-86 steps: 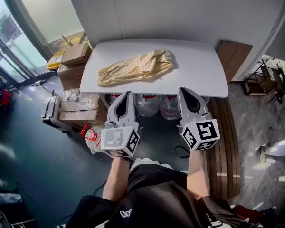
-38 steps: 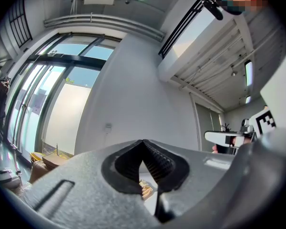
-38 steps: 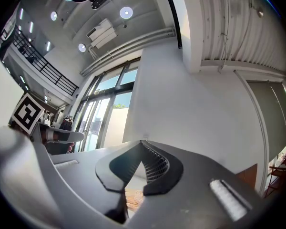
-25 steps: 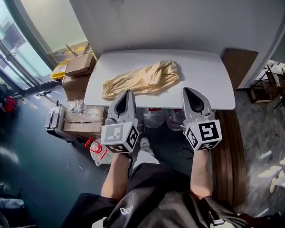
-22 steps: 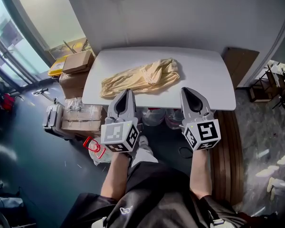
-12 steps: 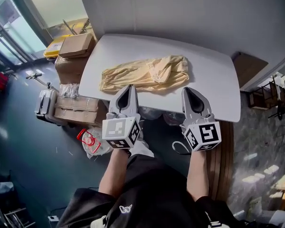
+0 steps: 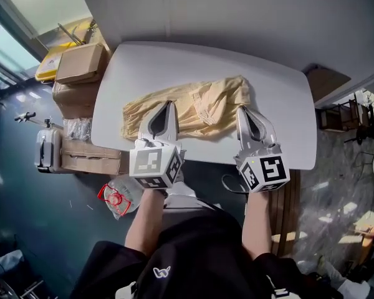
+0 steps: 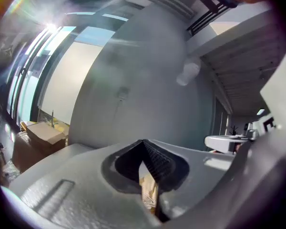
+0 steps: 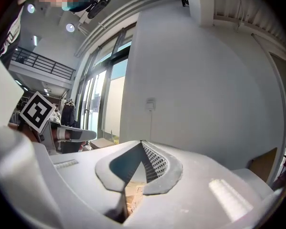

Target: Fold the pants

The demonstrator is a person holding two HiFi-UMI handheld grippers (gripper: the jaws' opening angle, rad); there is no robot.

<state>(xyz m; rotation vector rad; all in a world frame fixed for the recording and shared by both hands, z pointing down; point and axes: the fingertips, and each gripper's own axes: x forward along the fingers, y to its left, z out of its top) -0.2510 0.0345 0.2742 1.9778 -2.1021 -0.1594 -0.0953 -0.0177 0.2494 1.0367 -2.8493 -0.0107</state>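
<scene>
both forearms out straight, side by side, grippers pointing away from the body at the wall, roughly level. count: 2 grippers, 1 pants, 1 table, at least 3 cardboard boxes [image 7: 80, 63] stacked left of the table. left gripper [image 7: 168, 103] jaws together at the tips, nothing clamped. right gripper [image 7: 242, 109] same: tips together, empty. pants [image 7: 202, 101], pale yellow, lie crumpled lengthwise across the white table [image 7: 280, 86], bulkier end to the right. left tip sits over the middle-left of the pants, right tip at the near edge of the right end. both gripper views show fabric below the jaws. can't tell if either touches the cloth.
</scene>
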